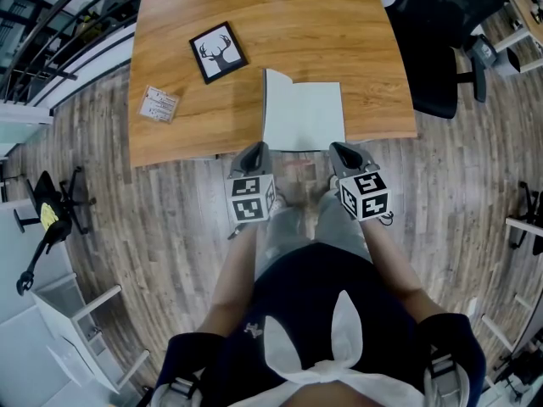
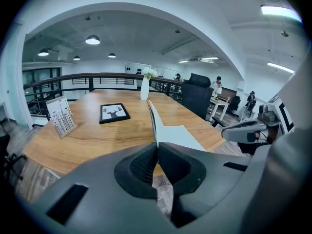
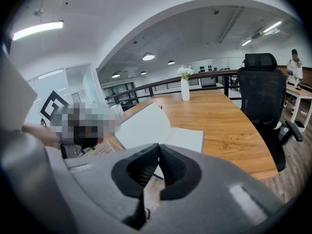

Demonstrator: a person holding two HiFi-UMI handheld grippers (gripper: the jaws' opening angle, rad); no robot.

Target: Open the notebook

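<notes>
You are pinching the notebook's thin, pale cover point(image 2: 153, 121) with your left gripper point(image 2: 157, 145). Its ribbed black pads are pressing shut on the cover's near lower corner, so the cover is standing nearly upright. The notebook point(image 1: 310, 117) is lying at the near edge of the curved, glossy wood-grain table point(image 1: 339, 41), showing plain pages. Your right gripper point(image 3: 158, 146) is hovering just off the notebook's near right corner, jaws closed together on nothing. The head view is showing a black-framed deer silhouette point(image 1: 218, 52) and a small card point(image 1: 159, 104) with print too small to read. The gripper views are showing the whole white vase point(image 2: 144, 88) with flowers, which the head view is cropping.
</notes>
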